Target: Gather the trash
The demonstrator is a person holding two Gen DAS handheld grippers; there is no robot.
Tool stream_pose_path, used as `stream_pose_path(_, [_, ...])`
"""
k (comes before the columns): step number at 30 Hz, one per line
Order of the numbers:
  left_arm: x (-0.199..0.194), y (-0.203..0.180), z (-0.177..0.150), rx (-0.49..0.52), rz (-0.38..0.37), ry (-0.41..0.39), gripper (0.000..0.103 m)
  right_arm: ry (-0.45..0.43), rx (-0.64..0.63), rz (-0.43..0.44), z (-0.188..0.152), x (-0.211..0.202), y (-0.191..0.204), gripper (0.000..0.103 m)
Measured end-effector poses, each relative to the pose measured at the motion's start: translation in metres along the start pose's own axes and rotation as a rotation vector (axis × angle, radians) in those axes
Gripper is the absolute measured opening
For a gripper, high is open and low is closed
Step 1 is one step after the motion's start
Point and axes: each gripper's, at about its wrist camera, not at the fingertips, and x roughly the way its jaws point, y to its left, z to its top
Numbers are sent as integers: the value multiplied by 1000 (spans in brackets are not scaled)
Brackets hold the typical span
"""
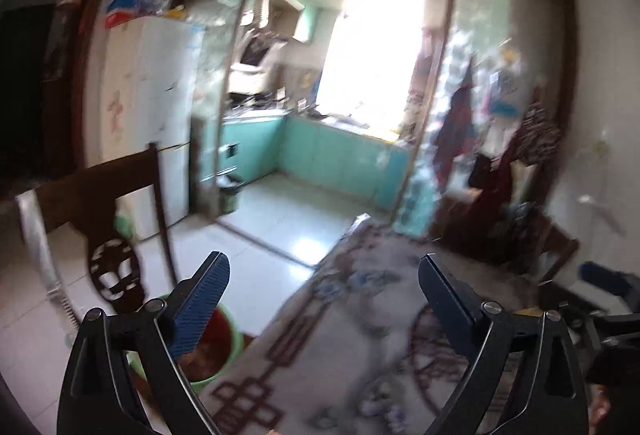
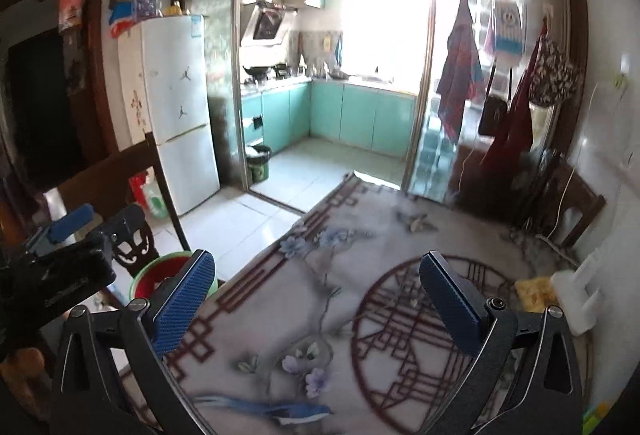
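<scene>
Ahead at twelve o'clock the patterned surface (image 2: pixel 320 275) lies bare and passable, while a dark chair (image 2: pixel 136 171) and green bin (image 2: pixel 148 271) crowd nine o'clock, a white box (image 2: pixel 576 287) at three.

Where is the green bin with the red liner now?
In both wrist views the green bin stands on the floor, low left, beside the table edge and the dark chair.

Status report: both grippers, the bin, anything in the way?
Left gripper and right gripper open, empty. Green bin beside table. Chair behind bin.
</scene>
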Motion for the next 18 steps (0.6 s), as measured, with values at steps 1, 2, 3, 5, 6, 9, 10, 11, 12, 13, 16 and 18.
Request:
stream_pose_path(1, [-3,-3,2,5,-25,-6,96,-7,9,9,0,-2,-2,103])
stream_pose_path(2, [-8,-9,6,17,-49,-14,96,-15,23,19,1,-5,-5,103])
stream_pose_path(3, [-12,-14,8,27,-50,-18,96,-22,34,22,1,-6,-8,103])
stream_pose_path(5, [-18,-25,13,43,-16,-20,96,-31,41,22,-1,-9,-10,103])
stream_pose_path(6, [-20,-29,14,50,7,-24,96,-33,43,26,-2,-9,-12,103])
stream_pose_path(9, [-29,-36,11,43,56,-60,96,-25,55,56,-4,-10,-17,103])
stream_pose_path(10, [-31,-37,9,40,62,-62,96,-25,57,56,-7,-14,-20,103])
stream_pose_path(11, [-31,-39,8,42,59,-54,96,-25,60,50,-7,-14,-21,103])
stream_pose_path(12, [-29,-39,6,48,56,-43,96,-24,63,45,-8,-14,-22,103])
stream_pose_path(13, [-27,-40,4,56,60,-34,96,-24,65,43,-9,-15,-23,103])
stream_pose_path(16, [-24,-43,1,72,75,-12,96,-17,74,33,-10,-14,-27,103])
stream_pose_path(18, [-21,-43,0,64,79,2,96,-15,81,32,-10,-14,-28,103])
